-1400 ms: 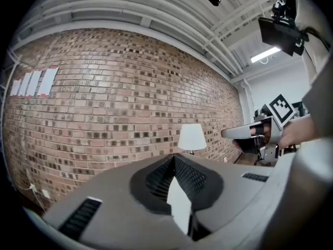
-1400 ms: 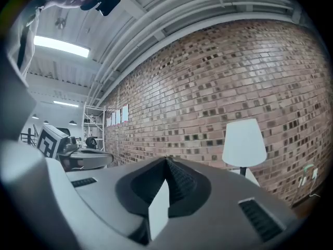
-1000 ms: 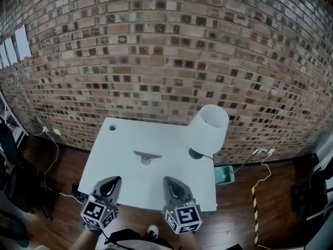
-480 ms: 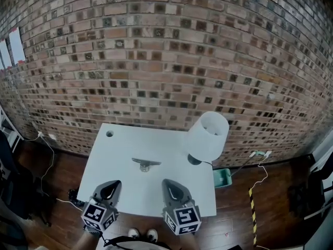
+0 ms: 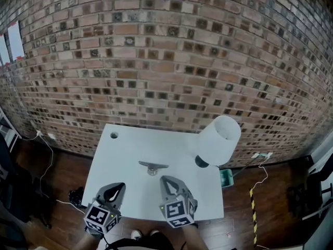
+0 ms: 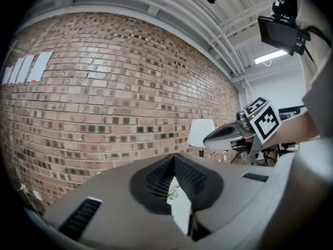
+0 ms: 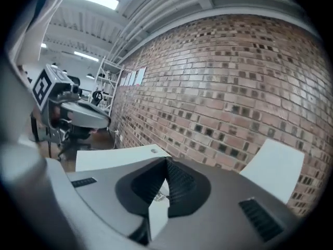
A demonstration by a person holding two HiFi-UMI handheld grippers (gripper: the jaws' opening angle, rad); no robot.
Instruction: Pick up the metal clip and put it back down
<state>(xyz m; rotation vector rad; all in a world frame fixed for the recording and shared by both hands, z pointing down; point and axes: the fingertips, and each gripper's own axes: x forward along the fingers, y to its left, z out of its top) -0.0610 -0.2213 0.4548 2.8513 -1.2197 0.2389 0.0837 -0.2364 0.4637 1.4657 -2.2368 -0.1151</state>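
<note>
Beside the lamp (image 5: 218, 139), toward the middle of the white table (image 5: 130, 147), the metal clip (image 5: 153, 166) lies flat. It is just ahead of the right gripper (image 5: 166, 180) and a little farther from the left gripper (image 5: 117, 186). Both grippers sit at the table edge farthest from the lamp, each with its jaw tips pressed together on nothing. Each gripper view shows the clip beyond, through the slit below the tips.

The marker cubes (image 5: 179, 215) carry only black-and-white squares. The paper sheets (image 5: 14, 40) on the brick wall (image 5: 156, 61) are too small to read.

Only the head view shows the cable hole (image 5: 114, 135) and the green bin (image 5: 226, 177) under the lamp. Only the right gripper view shows a shelf rack (image 7: 106, 85).
</note>
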